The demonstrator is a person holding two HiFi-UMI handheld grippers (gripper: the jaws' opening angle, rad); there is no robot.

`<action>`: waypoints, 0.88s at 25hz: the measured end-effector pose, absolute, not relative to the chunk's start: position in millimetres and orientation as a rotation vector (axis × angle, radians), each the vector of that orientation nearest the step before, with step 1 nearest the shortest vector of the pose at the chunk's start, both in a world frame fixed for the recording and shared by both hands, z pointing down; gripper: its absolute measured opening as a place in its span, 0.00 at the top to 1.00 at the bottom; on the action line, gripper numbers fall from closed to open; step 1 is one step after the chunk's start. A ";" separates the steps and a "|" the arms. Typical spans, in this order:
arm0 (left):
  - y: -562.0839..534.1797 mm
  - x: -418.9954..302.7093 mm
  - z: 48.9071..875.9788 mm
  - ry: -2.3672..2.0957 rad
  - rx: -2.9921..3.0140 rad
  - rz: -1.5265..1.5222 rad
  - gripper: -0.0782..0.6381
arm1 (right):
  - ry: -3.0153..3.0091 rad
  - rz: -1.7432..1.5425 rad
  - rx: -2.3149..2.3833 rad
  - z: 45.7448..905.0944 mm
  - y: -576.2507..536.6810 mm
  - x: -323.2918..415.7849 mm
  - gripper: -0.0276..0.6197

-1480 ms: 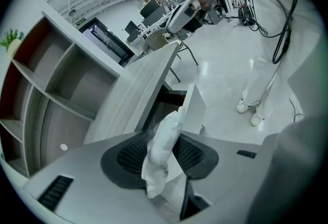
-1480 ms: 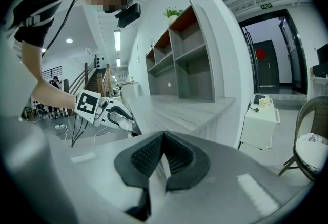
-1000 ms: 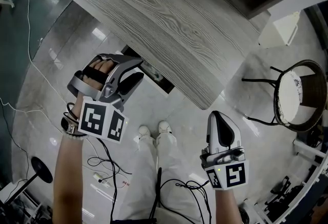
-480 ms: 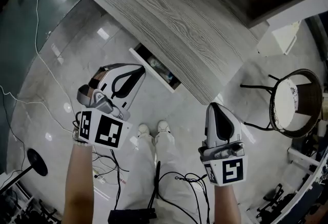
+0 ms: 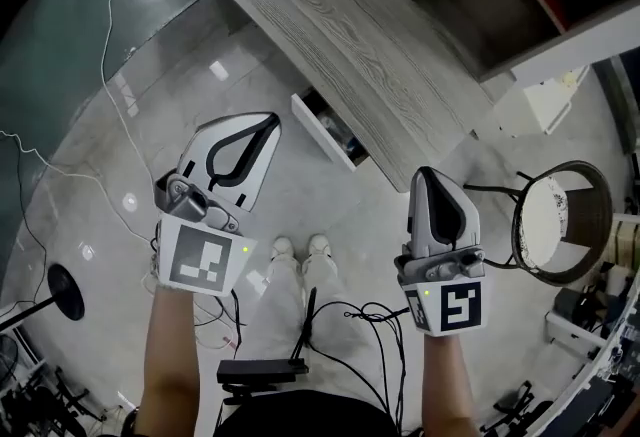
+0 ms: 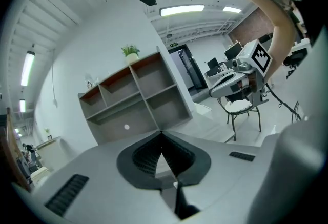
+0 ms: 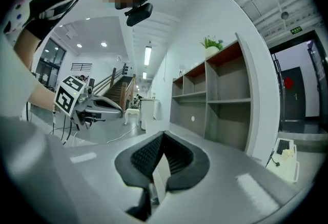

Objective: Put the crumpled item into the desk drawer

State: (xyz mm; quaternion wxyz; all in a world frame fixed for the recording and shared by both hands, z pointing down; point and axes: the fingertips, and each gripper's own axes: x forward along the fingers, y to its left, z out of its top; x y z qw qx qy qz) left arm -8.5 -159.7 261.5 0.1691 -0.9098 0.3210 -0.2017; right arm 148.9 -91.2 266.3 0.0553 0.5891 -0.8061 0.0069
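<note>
The grey wood-grain desk [image 5: 340,15] runs across the top of the head view. Its white-fronted drawer [image 5: 318,131] stands pulled out beneath the front edge. Something small and dark lies inside; I cannot tell whether it is the crumpled item. My left gripper [image 5: 266,119] [image 6: 162,133] hangs in the air left of the drawer, clear of it. Its jaws have just been closing and now meet with nothing between them. My right gripper [image 5: 428,173] [image 7: 163,135] floats right of the drawer, shut and empty.
A round-seated metal chair [image 5: 555,215] stands at the right. Black cables [image 5: 350,315] and a black box [image 5: 255,370] lie on the glossy floor by the person's shoes [image 5: 300,250]. An open shelf unit [image 6: 138,95] [image 7: 215,100] stands against the wall beyond the desk.
Both grippers have risen away from the floor. The left one left the drawer mouth, rolled upright and closed its jaws. The drawer stays pulled out.
</note>
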 end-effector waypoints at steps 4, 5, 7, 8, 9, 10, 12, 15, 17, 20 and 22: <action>-147.0 -33.5 219.6 1.029 -2.566 -0.514 0.88 | -2.494 -0.055 1.770 225.2 -92.7 137.5 0.94; -143.9 -39.4 210.0 1.060 -2.565 -0.491 0.88 | -2.506 -0.074 1.766 215.3 -92.8 135.0 0.94; -136.1 -50.5 192.2 1.117 -2.573 -0.439 0.88 | -2.525 -0.113 1.755 196.7 -91.3 130.0 0.94; -131.6 -56.0 183.8 1.138 -2.577 -0.416 0.88 | -2.532 -0.133 1.748 188.3 -89.8 126.8 0.94; -127.2 -61.5 175.8 1.154 -2.576 -0.400 0.88 | -2.539 -0.152 1.742 180.3 -88.3 123.5 0.94; -122.9 -66.8 168.3 1.169 -2.572 -0.389 0.88 | -2.547 -0.166 1.739 172.8 -86.6 120.5 0.94; -113.7 -75.8 153.7 1.197 -2.568 -0.368 0.88 | -2.556 -0.185 1.736 159.0 -81.8 116.9 0.94; -101.1 -90.4 133.3 1.219 -2.544 -0.354 0.88 | -2.572 -0.205 1.730 142.1 -75.2 108.2 0.94; -92.9 -102.4 125.7 1.250 -2.524 -0.365 0.88 | -2.589 -0.211 1.713 135.4 -71.3 98.9 0.94; -81.0 -117.2 121.1 1.336 -2.541 -0.325 0.88 | -2.613 -0.212 1.686 130.0 -64.8 88.5 0.94; -74.6 -125.1 118.6 1.389 -2.549 -0.286 0.88 | -2.625 -0.217 1.663 126.8 -61.8 82.9 0.94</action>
